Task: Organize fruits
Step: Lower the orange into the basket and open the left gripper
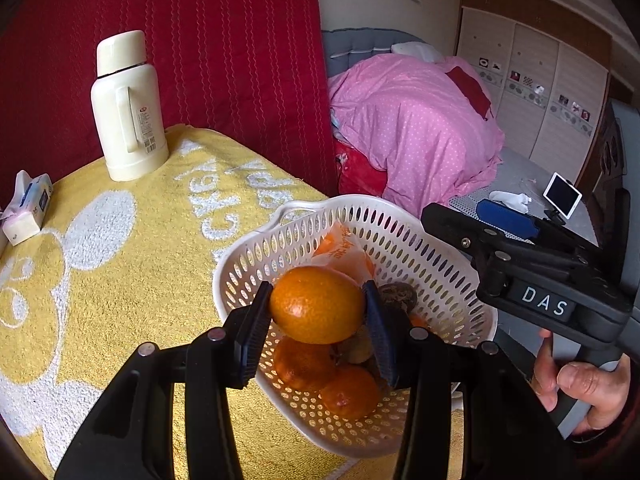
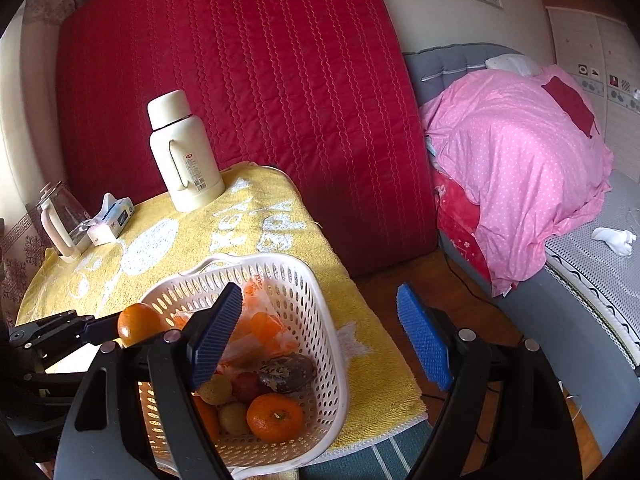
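Left gripper (image 1: 318, 308) is clamped on an orange (image 1: 316, 304), pads pressing its two sides, fruit held in the air over the white basket (image 1: 256, 252). Right gripper (image 2: 320, 340) stands wide with nothing between the jaws, parked over the basket's right edge, the person's hand (image 1: 576, 392) on its handle.

Basket sits at the near end of the yellow towel (image 1: 120, 280). Inside: two more oranges low down, a dark wrinkled fruit (image 2: 286, 368), small yellowish fruits, an orange-printed plastic bag (image 2: 260, 320) at the back.

Step reads as moving this orange, in or out I can't tell. Doing it well:
- keep the squeeze light but steady; round skin could roll out of flat pads
- keep the orange level, don't tilt the wrist
- if setting down, lower until it rests on something before letting go, aim for a gap, not on the bag
- keep the right gripper clear of the path; its left finger is near the rim

Thermos (image 1: 128, 108) and tissue pack (image 1: 28, 208) are well apart.
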The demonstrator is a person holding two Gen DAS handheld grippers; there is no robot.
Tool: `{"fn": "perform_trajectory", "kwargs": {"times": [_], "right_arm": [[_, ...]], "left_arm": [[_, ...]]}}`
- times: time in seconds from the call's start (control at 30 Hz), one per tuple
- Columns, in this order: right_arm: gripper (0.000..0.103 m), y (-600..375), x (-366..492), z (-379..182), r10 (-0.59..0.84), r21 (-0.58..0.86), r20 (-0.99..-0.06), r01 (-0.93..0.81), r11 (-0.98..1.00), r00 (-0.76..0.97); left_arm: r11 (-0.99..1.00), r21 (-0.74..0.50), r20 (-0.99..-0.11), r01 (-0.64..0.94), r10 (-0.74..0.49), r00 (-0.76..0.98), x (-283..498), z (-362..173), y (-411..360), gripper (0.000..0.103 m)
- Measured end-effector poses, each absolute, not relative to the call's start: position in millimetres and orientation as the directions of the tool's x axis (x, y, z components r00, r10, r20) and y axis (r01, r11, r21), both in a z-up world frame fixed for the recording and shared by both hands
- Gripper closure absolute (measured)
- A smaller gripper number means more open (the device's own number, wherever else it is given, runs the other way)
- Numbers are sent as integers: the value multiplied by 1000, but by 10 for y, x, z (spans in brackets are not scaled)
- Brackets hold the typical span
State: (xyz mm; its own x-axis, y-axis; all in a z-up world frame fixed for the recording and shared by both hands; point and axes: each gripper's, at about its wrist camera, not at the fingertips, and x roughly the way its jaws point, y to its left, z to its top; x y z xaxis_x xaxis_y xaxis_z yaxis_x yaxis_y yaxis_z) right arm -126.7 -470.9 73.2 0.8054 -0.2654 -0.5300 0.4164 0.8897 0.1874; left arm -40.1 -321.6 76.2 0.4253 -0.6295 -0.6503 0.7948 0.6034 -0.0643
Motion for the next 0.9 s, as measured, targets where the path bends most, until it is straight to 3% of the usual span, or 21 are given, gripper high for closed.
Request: {"fn": "perform_trajectory", "kwargs": {"times": [0.57,0.7,0.9], "right_arm": [[22,-4712,-1273,740,-272,190,-528,424,886,805],[22,-4708,-1273,745,-270,188,-528,421,887,805],[22,-4696,-1284,750,-269,187,-528,420,888,806]], "left_arm": [[566,-99,-665,818,-650,369,-438,705,-3307,55],[589,-95,-649,802,-647,399,-421,755,-3264,38],[604,-92,-640,792,-645,417,-418,786,-3214,29]]}}
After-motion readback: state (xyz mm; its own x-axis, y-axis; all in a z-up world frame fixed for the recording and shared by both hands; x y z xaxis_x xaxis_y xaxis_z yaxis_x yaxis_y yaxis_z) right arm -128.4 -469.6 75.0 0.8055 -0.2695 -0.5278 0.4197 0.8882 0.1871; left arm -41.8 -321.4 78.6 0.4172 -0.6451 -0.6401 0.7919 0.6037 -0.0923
